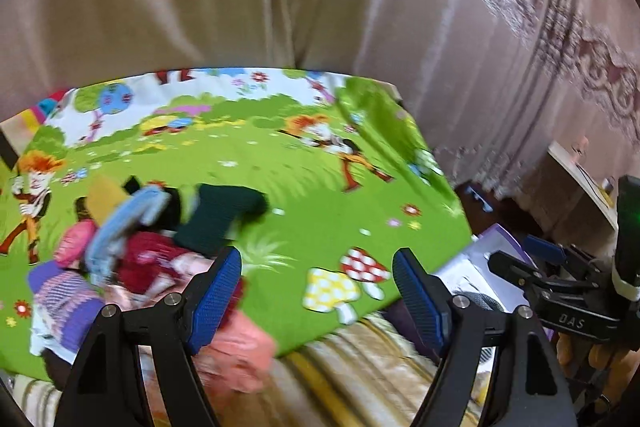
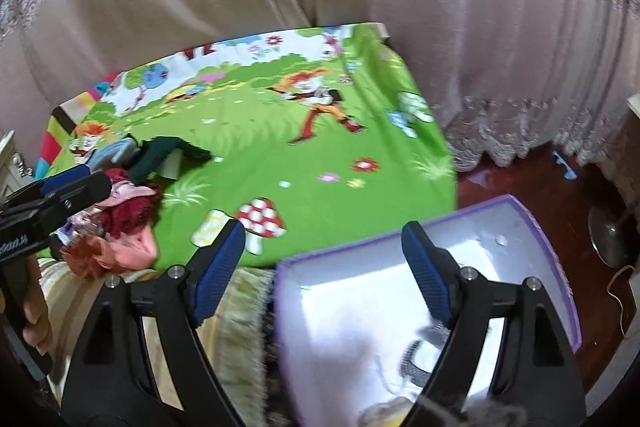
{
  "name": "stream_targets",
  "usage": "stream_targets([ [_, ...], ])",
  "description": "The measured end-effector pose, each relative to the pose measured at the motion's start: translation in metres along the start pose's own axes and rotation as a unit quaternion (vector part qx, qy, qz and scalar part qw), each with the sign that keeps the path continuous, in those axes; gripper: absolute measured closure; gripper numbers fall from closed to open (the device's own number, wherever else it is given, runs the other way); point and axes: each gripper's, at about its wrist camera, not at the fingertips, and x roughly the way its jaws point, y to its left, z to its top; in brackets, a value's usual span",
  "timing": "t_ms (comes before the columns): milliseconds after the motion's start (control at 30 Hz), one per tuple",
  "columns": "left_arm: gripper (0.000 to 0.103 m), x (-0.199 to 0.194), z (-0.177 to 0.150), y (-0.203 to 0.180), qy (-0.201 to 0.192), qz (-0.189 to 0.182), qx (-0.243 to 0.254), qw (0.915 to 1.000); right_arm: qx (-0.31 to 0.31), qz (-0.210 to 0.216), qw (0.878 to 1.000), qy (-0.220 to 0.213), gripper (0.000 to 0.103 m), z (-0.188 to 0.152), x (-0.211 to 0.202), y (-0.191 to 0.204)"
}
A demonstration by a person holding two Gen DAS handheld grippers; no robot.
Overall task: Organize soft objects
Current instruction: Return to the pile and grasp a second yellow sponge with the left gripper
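Knitted soft things (image 1: 132,247) lie heaped at the green mat's (image 1: 304,195) near left, both the left gripper (image 1: 318,291) and right gripper (image 2: 324,271) wide and empty, so a hasty grab might snag several and miss the purple box (image 2: 536,227) at right.

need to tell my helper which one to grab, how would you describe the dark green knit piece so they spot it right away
Find the bright green cartoon mat, then the heap of soft clothes at its near left corner. The dark green knit piece lies at the heap's right edge, out on the open mat; it is the only plain dark green item among pinks, reds and purples.
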Motion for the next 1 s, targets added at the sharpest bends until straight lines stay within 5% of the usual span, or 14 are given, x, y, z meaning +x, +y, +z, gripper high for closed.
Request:
stream_targets([
  [467, 0.024, 0.002, 0.048, 0.158, -0.012, 0.079, -0.149, 0.9857, -0.033, 0.071, 0.997, 0.023, 0.016, 0.046, 0.053, 0.085],
  [800, 0.024, 0.043, 0.049, 0.245, 0.029, 0.068, -0.297, 0.9519, -0.004, 0.112, 0.991, 0.067, 0.015, 0.064, 0.108, 0.127],
  [1000, 0.024, 0.075, 0.037, 0.264, 0.064, 0.065, -0.331, 0.9393, 0.034, 0.132, 0.985, 0.109, 0.012, 0.067, 0.146, 0.146],
])
